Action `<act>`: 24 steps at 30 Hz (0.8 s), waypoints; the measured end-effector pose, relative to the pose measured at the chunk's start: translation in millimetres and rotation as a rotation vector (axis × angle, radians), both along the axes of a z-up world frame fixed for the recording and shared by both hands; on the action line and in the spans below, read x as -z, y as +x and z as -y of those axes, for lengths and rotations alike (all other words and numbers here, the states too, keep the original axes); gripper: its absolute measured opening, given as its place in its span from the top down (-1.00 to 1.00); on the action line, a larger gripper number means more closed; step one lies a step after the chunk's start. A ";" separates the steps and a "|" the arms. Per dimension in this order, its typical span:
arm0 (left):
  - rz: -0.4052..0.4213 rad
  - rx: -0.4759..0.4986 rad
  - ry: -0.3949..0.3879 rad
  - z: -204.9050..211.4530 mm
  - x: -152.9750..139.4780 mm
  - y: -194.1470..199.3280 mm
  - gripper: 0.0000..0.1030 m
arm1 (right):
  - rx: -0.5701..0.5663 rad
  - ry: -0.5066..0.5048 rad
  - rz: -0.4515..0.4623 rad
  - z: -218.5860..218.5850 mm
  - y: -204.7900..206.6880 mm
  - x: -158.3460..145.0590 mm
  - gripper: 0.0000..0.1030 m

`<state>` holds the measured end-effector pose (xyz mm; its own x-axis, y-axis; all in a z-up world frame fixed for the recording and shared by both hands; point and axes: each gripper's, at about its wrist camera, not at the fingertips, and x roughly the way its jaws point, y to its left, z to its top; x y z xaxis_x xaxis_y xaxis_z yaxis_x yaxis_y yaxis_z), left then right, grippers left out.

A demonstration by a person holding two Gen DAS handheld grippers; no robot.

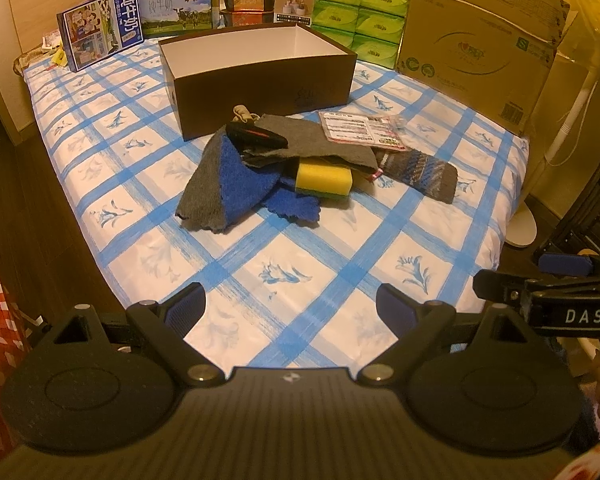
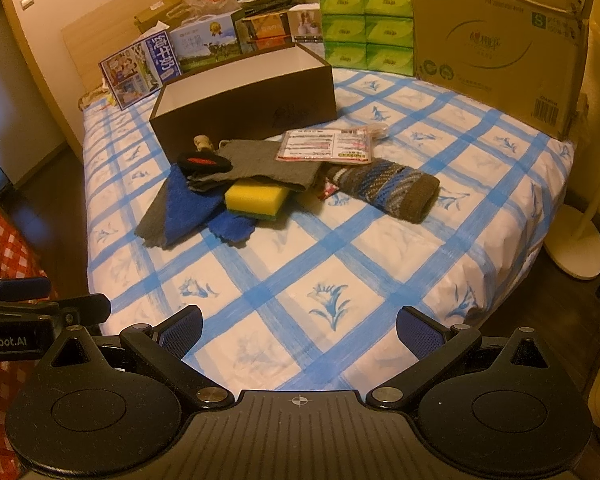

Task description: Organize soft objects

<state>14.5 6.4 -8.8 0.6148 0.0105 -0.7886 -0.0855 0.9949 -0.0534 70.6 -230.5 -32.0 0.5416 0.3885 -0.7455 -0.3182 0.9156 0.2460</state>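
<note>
both pairs of fingers gape, empty, over the blue-checked bed (image 1: 300, 240); straight ahead, well apart, lies the yellow rectangular sponge (image 1: 323, 179), long axis crosswise, neither hand clearly nearer.

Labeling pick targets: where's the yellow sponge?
Both views: yellow sponge sits mid-pile on the bed, tucked under the grey cloth, left of the striped knit piece.

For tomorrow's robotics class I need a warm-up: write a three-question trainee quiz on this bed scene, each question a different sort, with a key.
1. True or false: the brown box already holds a cloth.
2. What lies partly under the grey cloth? A) yellow sponge B) tissue packs C) milk carton
3. Fill in: both the left gripper and the right gripper are ____.

Key: 1 false; 2 A; 3 open.
</note>
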 end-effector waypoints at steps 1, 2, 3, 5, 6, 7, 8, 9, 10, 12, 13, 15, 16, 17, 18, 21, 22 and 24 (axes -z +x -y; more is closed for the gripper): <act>0.003 -0.003 0.003 -1.3 1.0 3.8 -0.77 | 0.002 0.002 0.001 -0.2 2.4 3.2 -0.99; 0.007 -0.005 0.006 -2.6 1.8 6.1 -0.77 | 0.006 0.007 0.004 -0.5 4.8 3.2 -0.99; 0.010 -0.005 0.009 -3.2 2.5 9.4 -0.78 | 0.010 0.011 0.008 1.9 5.5 4.3 -0.99; 0.017 -0.008 0.016 -5.3 4.4 16.5 -0.78 | 0.017 0.019 0.016 6.2 12.2 6.6 -0.99; 0.021 -0.009 0.023 -6.1 5.4 20.6 -0.78 | 0.021 0.021 0.022 7.1 15.9 7.7 -0.99; 0.024 -0.011 0.029 -6.2 5.6 24.4 -0.77 | 0.027 0.022 0.030 8.4 18.0 7.7 -0.99; 0.028 -0.013 0.035 -6.8 6.2 28.0 -0.77 | 0.029 0.022 0.037 8.4 20.6 8.6 -0.99; 0.031 -0.015 0.039 -7.4 6.8 32.2 -0.77 | 0.029 0.022 0.044 9.3 21.3 8.0 -0.99; 0.033 -0.017 0.041 -7.9 7.7 36.1 -0.77 | 0.030 0.020 0.053 9.2 24.2 8.6 -0.99; 0.032 -0.021 0.043 -9.9 10.6 46.8 -0.77 | 0.029 0.019 0.068 9.3 30.4 10.3 -0.99; 0.034 -0.021 0.043 -10.9 11.6 51.3 -0.77 | 0.031 0.024 0.078 9.7 33.8 11.5 -0.99; 0.040 -0.019 0.050 -12.5 14.2 62.3 -0.78 | 0.034 0.047 0.087 11.2 43.1 13.9 -0.99; 0.043 -0.017 0.055 -13.5 15.6 68.3 -0.78 | 0.037 0.062 0.086 12.2 47.9 15.3 -0.99; 0.046 -0.015 0.058 -14.7 16.7 74.2 -0.78 | 0.042 0.079 0.084 13.4 53.5 16.8 -0.99; 0.048 -0.012 0.057 -16.3 18.1 80.3 -0.78 | 0.046 0.091 0.083 14.9 59.8 17.4 -0.99; 0.054 -0.003 0.054 -20.8 22.8 97.6 -0.77 | 0.057 0.106 0.087 16.2 76.2 20.4 -0.99; 0.056 0.000 0.055 -22.1 24.3 103.6 -0.77 | 0.059 0.105 0.089 15.9 81.6 21.2 -0.99; 0.063 0.009 0.059 -23.9 27.5 114.6 -0.77 | 0.066 0.109 0.088 15.6 93.3 23.9 -0.99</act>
